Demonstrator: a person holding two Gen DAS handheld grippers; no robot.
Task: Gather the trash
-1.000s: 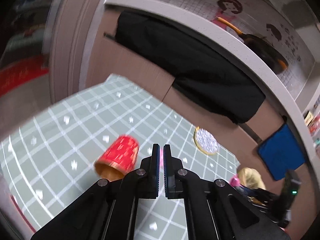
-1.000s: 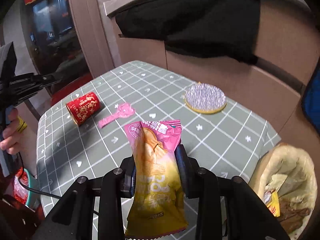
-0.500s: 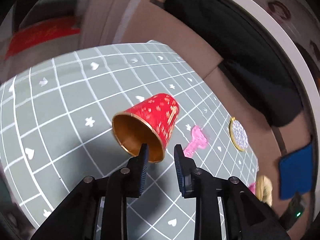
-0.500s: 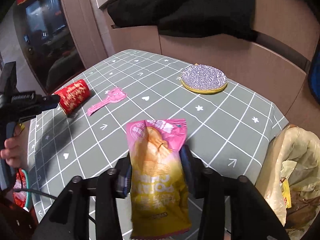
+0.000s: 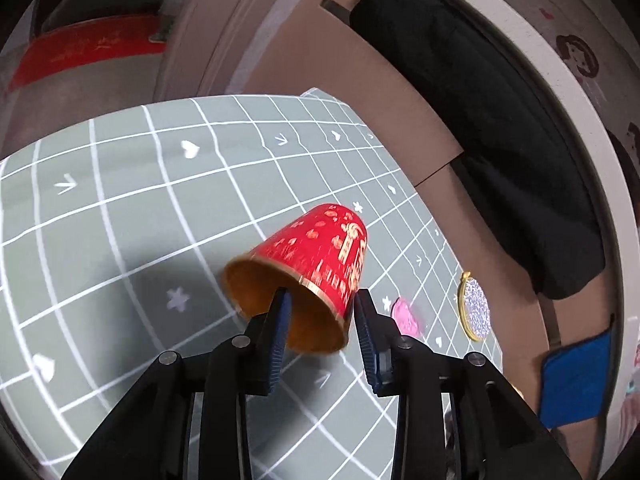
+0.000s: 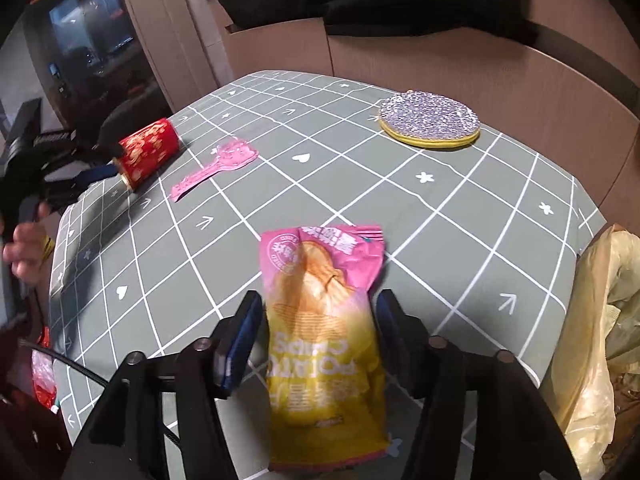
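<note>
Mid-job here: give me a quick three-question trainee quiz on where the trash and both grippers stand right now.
1. True or false: the red paper cup stands upright on the table.
2. Which item lies between the right gripper fingers? A) potato chip bag B) pink wrapper C) round sparkly coaster
3. Fill in: one finger of the left gripper sits inside the cup's ____.

Key
1. False: it lies on its side.
2. A. The jaws have just been opening, with gaps beside the bag.
3. Mouth; the other finger is outside the wall, jaws just opened, not yet clamped.
</note>
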